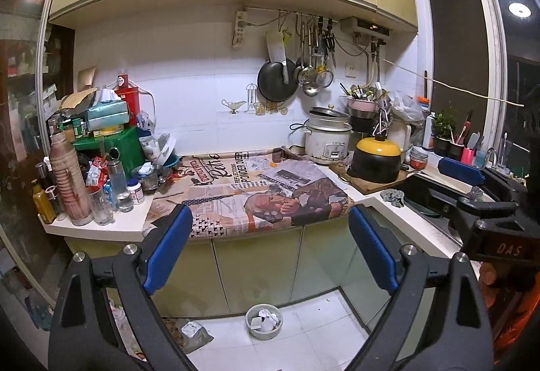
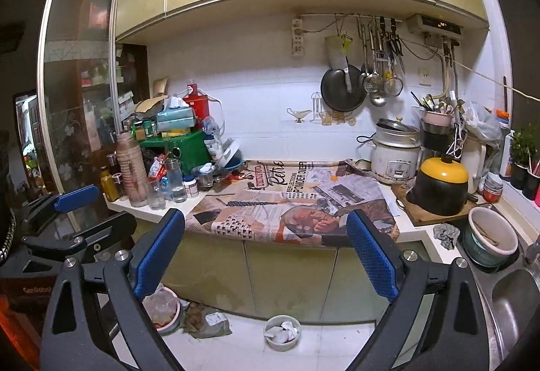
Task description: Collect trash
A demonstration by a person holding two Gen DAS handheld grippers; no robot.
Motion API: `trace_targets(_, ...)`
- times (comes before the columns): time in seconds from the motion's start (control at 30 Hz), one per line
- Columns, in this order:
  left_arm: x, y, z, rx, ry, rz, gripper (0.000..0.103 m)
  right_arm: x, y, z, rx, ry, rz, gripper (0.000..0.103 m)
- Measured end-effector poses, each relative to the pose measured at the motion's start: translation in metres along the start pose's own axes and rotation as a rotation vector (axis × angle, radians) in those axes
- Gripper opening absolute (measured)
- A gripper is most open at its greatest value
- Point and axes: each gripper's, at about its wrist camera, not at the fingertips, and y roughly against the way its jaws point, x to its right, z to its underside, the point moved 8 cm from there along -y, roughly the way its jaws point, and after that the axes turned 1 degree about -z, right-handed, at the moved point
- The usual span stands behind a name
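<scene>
The left gripper (image 1: 270, 246) has its blue-padded jaws spread wide apart with nothing between them, held back from the kitchen surface (image 1: 111, 226) and pointing slightly down toward it. The right gripper (image 2: 266, 251) is likewise wide apart and empty, and in its view the left gripper shows at the far left edge.

On the floor in front of the lower cabinet doors (image 1: 256, 269) stands a small round bin (image 1: 264, 321) holding crumpled white paper scraps (image 2: 287, 330). Left of the bin lies a grey bag (image 2: 211, 323), and further left a pink-rimmed bowl (image 2: 163, 308) of crumpled clear plastic.

Printed newspaper sheets (image 1: 270, 192) cover the middle of the surface. A small crumpled grey wad (image 1: 393, 197) lies on the surface's right part, just beside the sink (image 2: 513, 300). At the left end bottles, jars and a green crate (image 1: 118, 143) crowd together. At the far right stand a white rice cooker (image 1: 327, 139) and a black pot with a yellow lid (image 1: 376, 160) on a wooden board.
</scene>
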Motion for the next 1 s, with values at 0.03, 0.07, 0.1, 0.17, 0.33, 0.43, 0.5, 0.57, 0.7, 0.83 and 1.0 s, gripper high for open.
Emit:
trace_targets(0.03, -0.0007, 0.0002, 0.0003, 0.0, 0.002, 0.001, 0.094, -0.001, 0.0004, 0.0003, -0.001, 0.0, 0.0, 0.096)
trace_targets(0.07, -0.0016, 0.0006, 0.0003, 0.0, 0.003, 0.001, 0.094, -0.0016, 0.0008, 0.0005, -0.002, 0.0, -0.001, 0.096)
trace_targets(0.1, -0.0025, 0.0009, 0.0006, 0.0, 0.005, 0.001, 0.094, -0.0028, 0.0012, 0.0007, -0.002, 0.0, -0.001, 0.096)
trace_targets(0.17, -0.0021, 0.0015, 0.0014, -0.002, 0.012, 0.001, 0.094, -0.003, 0.0011, 0.0005, -0.003, -0.003, 0.001, 0.096)
trace_targets(0.33, -0.0028, 0.0002, 0.0031, -0.008, 0.023, -0.003, 0.095, -0.0038, 0.002, 0.002, -0.008, -0.006, 0.0, 0.096)
trace_targets(0.43, -0.0044, -0.0017, 0.0042, -0.015, 0.035, -0.001, 0.095, -0.0055, 0.0017, 0.0023, -0.013, -0.009, 0.0, 0.096)
trace_targets(0.5, -0.0054, -0.0025, 0.0047, -0.018, 0.04, 0.001, 0.095, -0.0064, 0.0013, 0.0017, -0.015, -0.011, -0.001, 0.096)
trace_targets(0.57, -0.0059, -0.0032, 0.0049, -0.019, 0.04, 0.0, 0.095, -0.0081, 0.0013, 0.0011, -0.015, -0.014, 0.0, 0.096)
trace_targets(0.7, -0.0055, -0.0034, 0.0049, -0.019, 0.042, 0.002, 0.095, -0.0087, -0.0008, -0.0005, -0.019, -0.021, -0.001, 0.096)
trace_targets(0.83, -0.0064, -0.0033, 0.0051, -0.019, 0.045, 0.004, 0.095, -0.0084, -0.0009, -0.0006, -0.018, -0.018, -0.001, 0.096)
trace_targets(1.0, -0.0082, -0.0066, 0.0078, -0.024, 0.056, 0.004, 0.095, -0.0093, -0.002, -0.0015, -0.02, -0.021, -0.002, 0.096)
